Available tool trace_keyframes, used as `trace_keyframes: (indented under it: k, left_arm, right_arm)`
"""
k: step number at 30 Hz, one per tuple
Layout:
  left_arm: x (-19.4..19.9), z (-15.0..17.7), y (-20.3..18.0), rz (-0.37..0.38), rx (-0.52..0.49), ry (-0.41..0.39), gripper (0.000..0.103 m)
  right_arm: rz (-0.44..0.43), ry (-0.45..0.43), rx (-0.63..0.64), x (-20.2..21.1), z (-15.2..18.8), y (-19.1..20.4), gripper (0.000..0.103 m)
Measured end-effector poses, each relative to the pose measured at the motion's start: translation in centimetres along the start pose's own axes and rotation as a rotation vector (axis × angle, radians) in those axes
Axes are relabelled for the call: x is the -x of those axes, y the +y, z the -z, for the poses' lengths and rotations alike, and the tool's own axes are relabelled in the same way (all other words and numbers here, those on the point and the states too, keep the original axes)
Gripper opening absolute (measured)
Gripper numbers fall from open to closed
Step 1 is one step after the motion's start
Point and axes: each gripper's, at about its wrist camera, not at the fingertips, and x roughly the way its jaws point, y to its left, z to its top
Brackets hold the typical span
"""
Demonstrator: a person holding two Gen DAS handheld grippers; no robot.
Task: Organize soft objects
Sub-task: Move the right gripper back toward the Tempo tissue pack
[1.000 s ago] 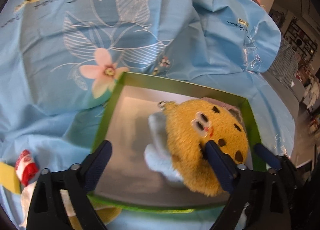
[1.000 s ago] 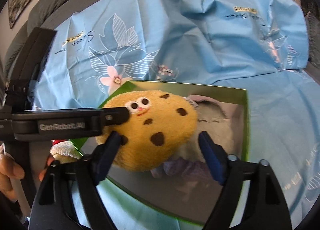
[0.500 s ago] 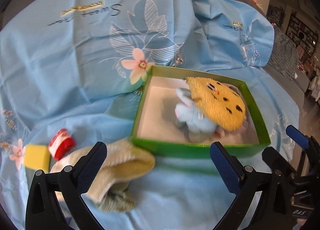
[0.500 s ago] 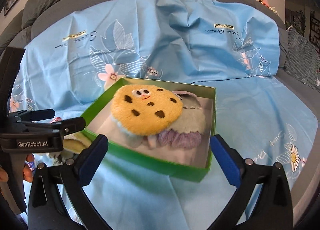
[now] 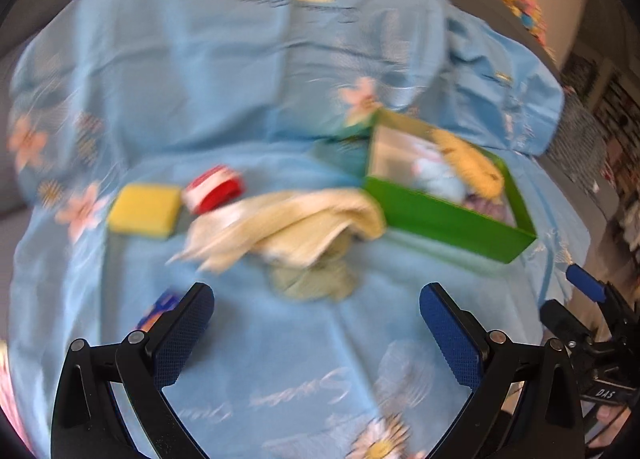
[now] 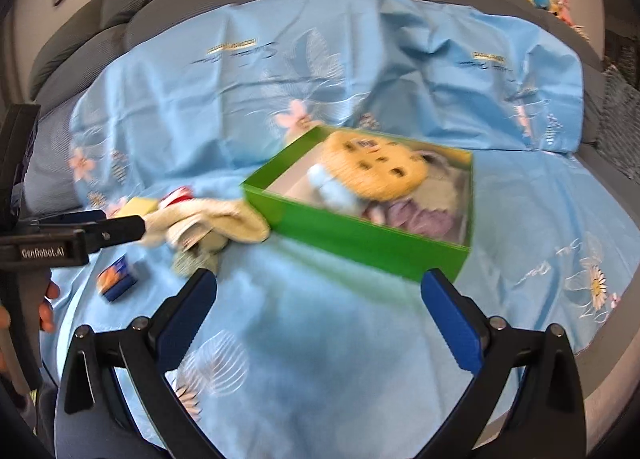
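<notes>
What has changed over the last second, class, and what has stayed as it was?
Both grippers have drawn back from the green box. The left gripper, which was touching the yellow cookie plush, has let it go and now hangs open over the blue sheet, as does the right gripper. The plush remains in the box; the cream cloth lies beside it.

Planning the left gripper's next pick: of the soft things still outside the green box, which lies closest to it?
The cream towel, crumpled against the green box. The yellow sponge and red-and-white roll lie farther back to its left.
</notes>
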Motion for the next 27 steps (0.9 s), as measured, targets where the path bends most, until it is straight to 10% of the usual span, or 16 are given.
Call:
trace_keyframes:
  k: [10, 27]
  left_arm:
    - [0.4, 6.8, 10.1, -0.114, 0.205, 0.059, 0.102]
    - [-2.5, 7.3, 16.3, -0.023, 0.249, 0.010, 0.102]
  right_arm:
    - [-0.231, 0.069, 0.095, -1.9, 3.6, 6.8, 0.102]
    - [-0.497, 0.187, 0.275, -10.1, 6.2, 21.5, 0.101]
